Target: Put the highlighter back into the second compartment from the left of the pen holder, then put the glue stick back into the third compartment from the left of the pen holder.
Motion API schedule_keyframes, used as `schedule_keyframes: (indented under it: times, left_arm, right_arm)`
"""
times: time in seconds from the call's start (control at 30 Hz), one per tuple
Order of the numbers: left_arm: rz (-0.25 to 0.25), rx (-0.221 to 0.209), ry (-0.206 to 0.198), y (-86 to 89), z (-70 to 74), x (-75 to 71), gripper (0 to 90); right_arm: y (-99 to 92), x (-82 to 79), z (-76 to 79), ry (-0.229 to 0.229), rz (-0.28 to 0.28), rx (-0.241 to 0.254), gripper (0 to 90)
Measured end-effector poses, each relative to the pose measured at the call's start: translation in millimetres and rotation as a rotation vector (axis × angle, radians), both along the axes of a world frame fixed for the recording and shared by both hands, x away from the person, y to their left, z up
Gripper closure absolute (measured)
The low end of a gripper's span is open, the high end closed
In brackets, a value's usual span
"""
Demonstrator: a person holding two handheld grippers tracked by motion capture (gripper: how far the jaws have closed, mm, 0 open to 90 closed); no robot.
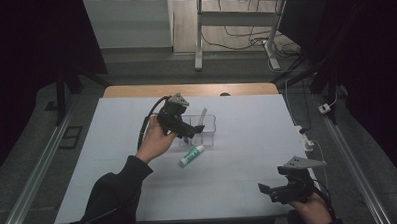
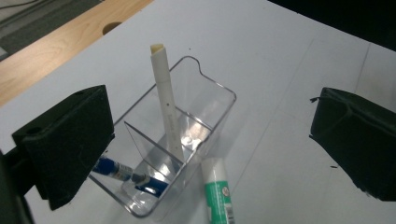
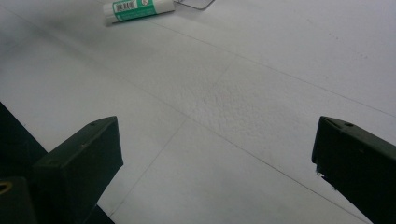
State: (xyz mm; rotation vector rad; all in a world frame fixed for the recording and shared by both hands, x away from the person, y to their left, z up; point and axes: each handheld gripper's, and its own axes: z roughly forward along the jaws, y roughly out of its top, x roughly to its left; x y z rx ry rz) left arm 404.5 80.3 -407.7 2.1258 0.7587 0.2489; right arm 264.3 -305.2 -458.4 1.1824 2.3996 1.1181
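Observation:
A clear plastic organiser box [image 1: 208,125] stands at the middle of the white table. A white pen [image 2: 166,102] leans upright in one compartment, and a blue pen [image 2: 122,171] lies slanted in the one beside it. A green and white glue stick [image 1: 192,155] lies on the table just in front of the box. My left gripper [image 1: 192,129] hovers over the box's left side, open, with nothing between its jaws [image 2: 212,140]. My right gripper [image 1: 268,191] rests near the table's front right edge, open and empty [image 3: 215,163]. The glue stick [image 3: 137,9] lies far ahead of it.
A white sheet covers the table [image 1: 248,155], with a wooden strip [image 1: 190,89] along the far edge. Cables and a small white plug [image 1: 307,143] lie at the right edge. Metal desk legs [image 1: 199,37] stand beyond the table.

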Motion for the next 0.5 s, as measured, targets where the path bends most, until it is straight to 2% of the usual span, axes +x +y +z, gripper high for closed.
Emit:
schedule_keyframes:
  times: [0.2,0.37,0.5]
  left_arm:
    - [-0.011,-0.022,0.023,9.8,-3.5,-7.1,0.0]
    - [-0.052,-0.045,0.03,17.1,-7.7,-11.9,0.0]
    - [-0.055,-0.023,0.027,20.6,-12.2,-17.9,0.1]
  right_arm:
    - [0.3,-0.3,0.0,0.002,-0.003,-0.002,1.4]
    - [0.5,-0.3,0.1,-0.001,-0.007,-0.002,1.4]
    - [1.0,-0.3,0.1,0.001,-0.007,-0.005,1.4]
